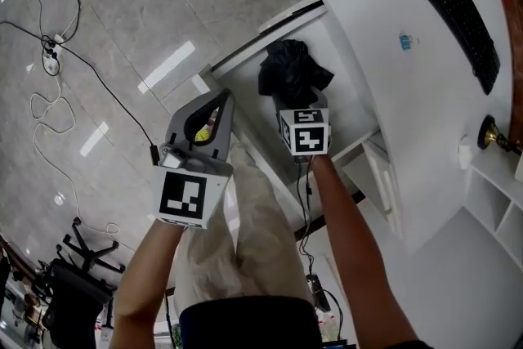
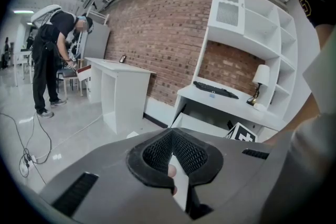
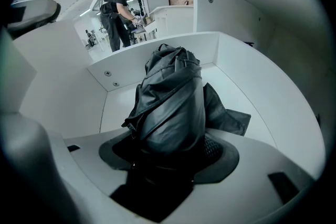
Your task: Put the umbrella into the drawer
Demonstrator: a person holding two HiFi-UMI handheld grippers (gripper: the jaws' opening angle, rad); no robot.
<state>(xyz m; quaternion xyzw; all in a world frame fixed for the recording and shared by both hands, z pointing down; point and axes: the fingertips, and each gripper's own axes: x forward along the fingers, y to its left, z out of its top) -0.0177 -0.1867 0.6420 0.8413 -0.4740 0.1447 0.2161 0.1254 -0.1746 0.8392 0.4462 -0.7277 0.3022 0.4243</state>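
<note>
The right hand-held gripper (image 3: 170, 157) clamps the folded black umbrella (image 3: 173, 107), whose far end lies inside the open white drawer (image 3: 157, 52) at frame centre. The left hand-held gripper (image 1: 221, 98), just left of it, is closed and empty.

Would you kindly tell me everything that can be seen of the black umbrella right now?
The umbrella is black and folded. Its canopy of thin, slightly glossy fabric is bunched in loose creases, with one flap spilling out to the right. No handle or strap shows. Its near end is clamped between the jaws of the right gripper, and the rest reaches down into the open white drawer. Whether its far end touches the drawer floor cannot be told.
</note>
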